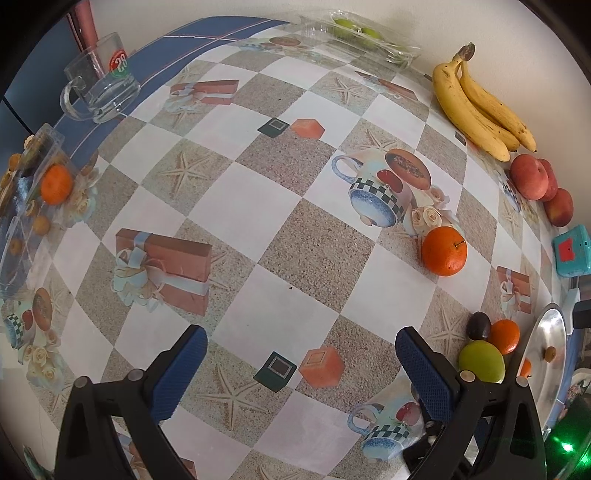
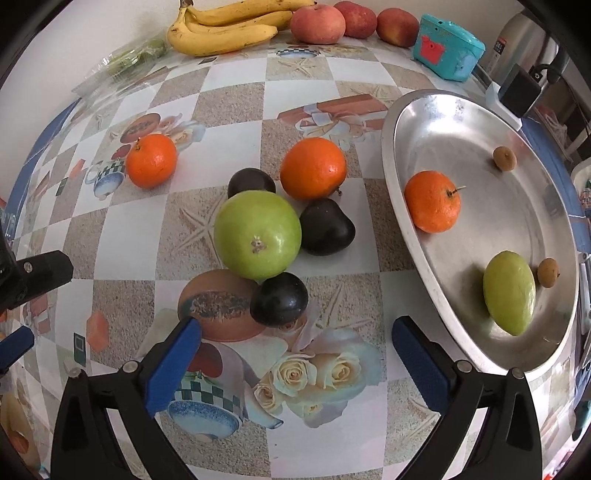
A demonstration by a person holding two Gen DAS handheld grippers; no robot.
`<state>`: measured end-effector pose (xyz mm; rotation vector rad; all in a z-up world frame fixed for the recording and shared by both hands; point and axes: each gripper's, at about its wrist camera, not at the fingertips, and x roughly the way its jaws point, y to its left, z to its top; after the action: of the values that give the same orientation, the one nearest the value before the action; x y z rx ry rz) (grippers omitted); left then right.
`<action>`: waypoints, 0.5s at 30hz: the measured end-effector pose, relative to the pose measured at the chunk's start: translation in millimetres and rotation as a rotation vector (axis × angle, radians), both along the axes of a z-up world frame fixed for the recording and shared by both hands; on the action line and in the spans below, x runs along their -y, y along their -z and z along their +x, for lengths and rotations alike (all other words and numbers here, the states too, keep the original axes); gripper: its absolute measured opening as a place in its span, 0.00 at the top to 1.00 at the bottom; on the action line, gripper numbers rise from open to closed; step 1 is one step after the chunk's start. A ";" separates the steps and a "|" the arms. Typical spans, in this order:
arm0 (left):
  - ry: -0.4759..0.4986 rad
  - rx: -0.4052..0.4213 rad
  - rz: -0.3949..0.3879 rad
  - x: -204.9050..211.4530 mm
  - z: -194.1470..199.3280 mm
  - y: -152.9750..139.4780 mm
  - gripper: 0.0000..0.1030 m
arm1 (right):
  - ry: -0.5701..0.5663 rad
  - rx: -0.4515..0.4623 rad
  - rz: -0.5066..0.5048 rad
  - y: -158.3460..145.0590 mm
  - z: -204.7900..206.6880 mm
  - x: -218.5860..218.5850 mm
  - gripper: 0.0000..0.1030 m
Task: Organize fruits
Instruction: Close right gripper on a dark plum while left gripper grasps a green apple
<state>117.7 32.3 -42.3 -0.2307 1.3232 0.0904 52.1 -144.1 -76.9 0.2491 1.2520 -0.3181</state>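
In the right wrist view a silver tray [image 2: 443, 114] holds an orange [image 2: 432, 201], a green oval fruit [image 2: 509, 292] and two small brown fruits [image 2: 505, 158]. On the table left of it lie a green apple [image 2: 258, 234], three dark plums [image 2: 279, 299], an orange [image 2: 313, 168] and another orange [image 2: 151, 160]. My right gripper [image 2: 295, 350] is open and empty, just short of the nearest plum. My left gripper [image 1: 301, 354] is open and empty above bare tablecloth; an orange [image 1: 444, 251] lies ahead to its right.
Bananas [image 1: 476, 107], red apples [image 1: 530, 177] and a teal box [image 1: 571, 251] line the far wall. A glass mug [image 1: 101, 85] and clear plastic boxes [image 1: 29, 192] stand at the left. A clear pack of green fruit [image 1: 354, 33] lies at the back.
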 end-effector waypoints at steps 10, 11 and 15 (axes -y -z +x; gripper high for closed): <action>-0.001 0.002 -0.003 0.6 -0.2 0.5 0.00 | 0.050 0.115 0.093 -16.7 -5.3 17.1 0.52; -0.001 0.002 -0.003 0.6 -0.2 0.4 0.00 | 0.044 0.116 0.100 -17.0 -5.1 16.7 0.53; -0.001 0.002 -0.002 0.4 -0.2 0.3 0.00 | 0.009 0.109 0.088 -17.1 -5.0 9.6 0.71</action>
<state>117.5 32.0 -42.6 -0.2332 1.3212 0.0890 47.2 -153.7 -59.8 0.3431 1.1588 -0.2543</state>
